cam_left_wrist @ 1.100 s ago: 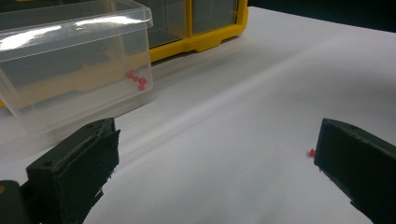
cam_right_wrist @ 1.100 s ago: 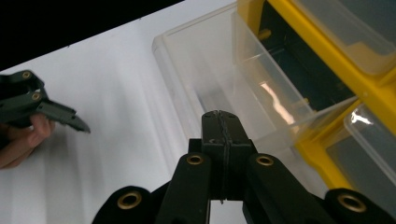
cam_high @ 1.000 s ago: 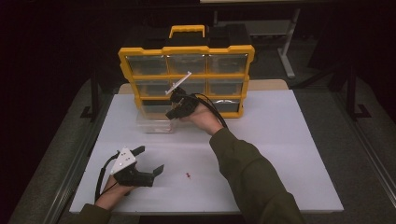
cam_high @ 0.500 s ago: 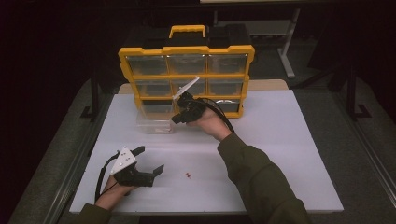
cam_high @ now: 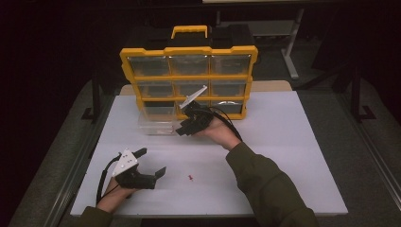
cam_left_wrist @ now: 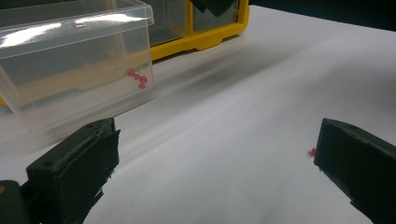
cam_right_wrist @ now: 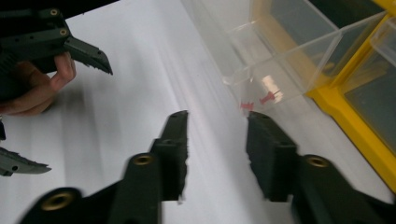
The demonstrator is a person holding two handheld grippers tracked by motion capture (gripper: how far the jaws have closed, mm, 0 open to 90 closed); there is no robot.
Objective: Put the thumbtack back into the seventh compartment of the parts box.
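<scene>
The right tongs (cam_high: 182, 128) hover just beside the near right corner of the clear plastic drawer bin (cam_high: 158, 124), which stands on the white worktop (cam_high: 283, 142) in front of the yellow organizer case (cam_high: 189, 75), pulled out of the case's lower left slot. Their jaws have just been opening and now stand partly spread with nothing between them; in the right gripper view the right tongs (cam_right_wrist: 217, 140) hang over bare worktop, their tips short of the bin's corner. Inside the clear plastic drawer bin (cam_right_wrist: 280, 56) a few red push pins (cam_right_wrist: 261, 100) lie against that near corner, and the left gripper view shows the red push pins (cam_left_wrist: 138, 78) behind the bin's front wall. 1 loose red push pin (cam_high: 190, 178) lies on the worktop well apart from the bin, just to the right of the left tongs (cam_high: 151, 163). The left tongs are spread wide and empty, resting low near the worktop's front left edge; in the left gripper view the loose red push pin (cam_left_wrist: 312, 151) peeks out beside the right-hand jaw. Between the 2 tongs the worktop lies open, and its whole right half is free as far as the right edge.
</scene>
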